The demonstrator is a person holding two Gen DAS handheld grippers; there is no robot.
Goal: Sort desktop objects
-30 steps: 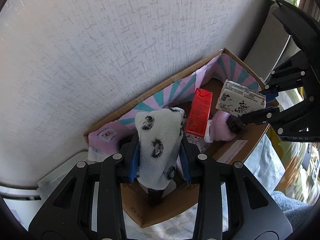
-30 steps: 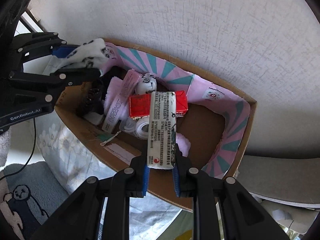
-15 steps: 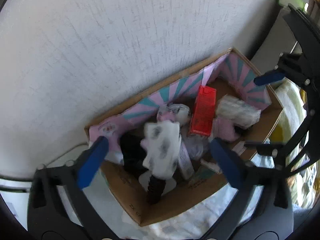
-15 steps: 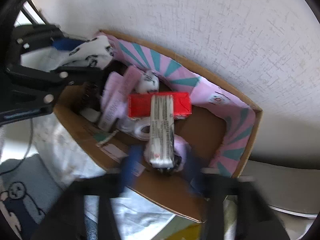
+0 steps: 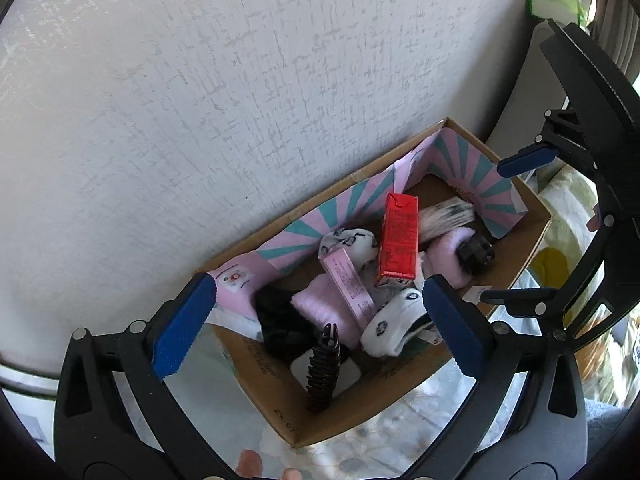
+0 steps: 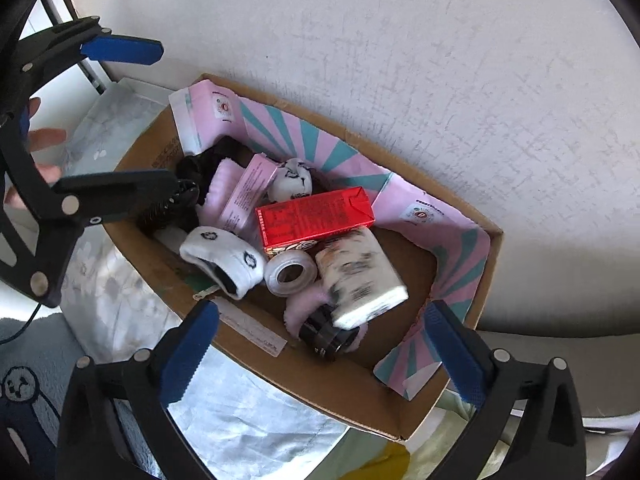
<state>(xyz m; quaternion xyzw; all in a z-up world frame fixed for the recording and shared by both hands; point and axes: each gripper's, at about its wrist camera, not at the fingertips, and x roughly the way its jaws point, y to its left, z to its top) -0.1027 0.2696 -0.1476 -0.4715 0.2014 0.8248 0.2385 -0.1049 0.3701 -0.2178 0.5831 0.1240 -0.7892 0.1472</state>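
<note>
Both claws gape wide and empty above a cardboard box (image 5: 516, 256) set against a textured wall (image 5: 240, 100): the left gripper (image 5: 316, 320) over its near corner, the right gripper (image 6: 320, 344) over its front rim. Inside the box, a white patterned sock (image 5: 394, 320) lies beside a red carton (image 6: 316, 218), with a white printed packet (image 6: 360, 276) tilted against a tape roll (image 6: 289, 272).

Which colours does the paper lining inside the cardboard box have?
Pink with teal rays on the paper lining; the right wrist view shows it best.
</note>
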